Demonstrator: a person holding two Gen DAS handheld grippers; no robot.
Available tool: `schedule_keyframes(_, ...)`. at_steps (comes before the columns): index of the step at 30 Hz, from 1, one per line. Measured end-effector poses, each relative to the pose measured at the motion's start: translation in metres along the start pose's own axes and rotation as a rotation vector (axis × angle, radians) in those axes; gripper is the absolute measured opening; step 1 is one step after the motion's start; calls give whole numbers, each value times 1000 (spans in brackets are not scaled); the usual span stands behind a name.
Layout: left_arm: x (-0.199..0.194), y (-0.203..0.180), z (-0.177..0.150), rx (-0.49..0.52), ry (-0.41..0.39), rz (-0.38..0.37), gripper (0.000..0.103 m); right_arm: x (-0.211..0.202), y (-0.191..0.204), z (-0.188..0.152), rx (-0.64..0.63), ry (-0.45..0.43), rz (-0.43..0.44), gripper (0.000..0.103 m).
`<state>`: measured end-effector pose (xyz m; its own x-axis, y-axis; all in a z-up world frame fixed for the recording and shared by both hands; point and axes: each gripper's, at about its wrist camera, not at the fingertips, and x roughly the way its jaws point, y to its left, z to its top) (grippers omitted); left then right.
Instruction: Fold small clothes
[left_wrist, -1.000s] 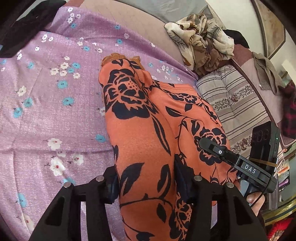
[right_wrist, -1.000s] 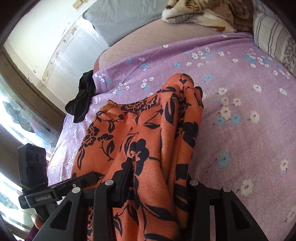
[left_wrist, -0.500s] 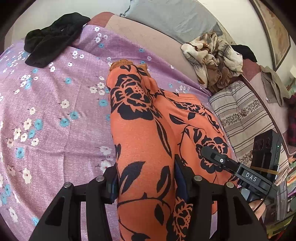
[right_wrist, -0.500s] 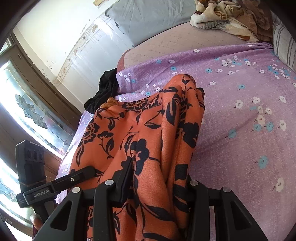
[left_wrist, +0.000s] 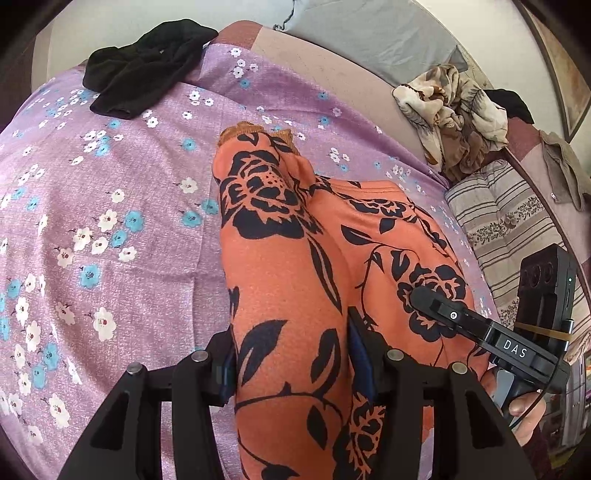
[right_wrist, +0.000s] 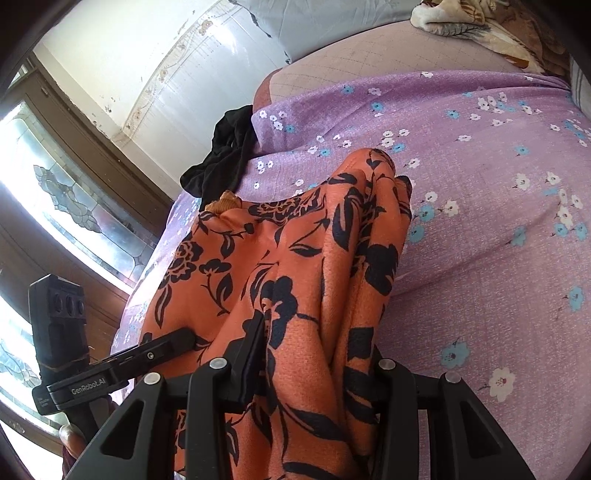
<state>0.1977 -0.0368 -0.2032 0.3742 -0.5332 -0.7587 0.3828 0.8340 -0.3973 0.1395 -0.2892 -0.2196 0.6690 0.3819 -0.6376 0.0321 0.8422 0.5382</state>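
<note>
An orange garment with black flower print (left_wrist: 291, 258) hangs stretched between my two grippers above the purple flowered bedsheet (left_wrist: 110, 229). Its far end, with a mustard hem (left_wrist: 240, 129), trails on the sheet. My left gripper (left_wrist: 291, 362) is shut on a bunched edge of the garment. My right gripper (right_wrist: 317, 362) is shut on another bunched edge of the same garment (right_wrist: 295, 258). The right gripper shows in the left wrist view (left_wrist: 480, 328), and the left gripper shows in the right wrist view (right_wrist: 110, 373), each beside the cloth.
A black garment (left_wrist: 144, 70) lies at the sheet's far left corner. A beige patterned cloth heap (left_wrist: 450, 110) and a striped cushion (left_wrist: 509, 229) sit to the right. A grey pillow (left_wrist: 362, 33) lies at the back. A window (right_wrist: 55, 206) is on the left.
Both grippers have risen and pulled back with the garment. More of the bed shows, and the black garment has come into the left wrist view. Both grips are unchanged.
</note>
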Motion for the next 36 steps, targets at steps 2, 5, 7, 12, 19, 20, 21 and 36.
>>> schedule_keyframes(2,-1,3,-1,-2,1,8,53,5,3,-1,-1,6,0,42)
schedule_keyframes(5,-2,5,-3,1,1,24,53,11,8,-2,-16,12,-9,42)
schedule_keyframes(7,-3,6,-4,7,-1,37,53,14,11,-4,-20,16,-11,42)
schedule_keyframes(12,-2,7,-6,13,5,59,53,22,10,-4,-16,30,-11,42)
schedule_keyframes(19,-1,6,-8,31,9,97,53,28,12,-4,-16,43,-16,42)
schedule_keyframes(20,-1,5,-8,35,8,105,53,28,13,-4,-14,45,-18,42)
schedule_keyframes(21,-1,3,-8,42,8,115,53,29,12,-4,-13,48,-19,42)
schedule_keyframes(36,4,-3,-11,86,16,175,53,31,12,-6,-11,70,-38,42)
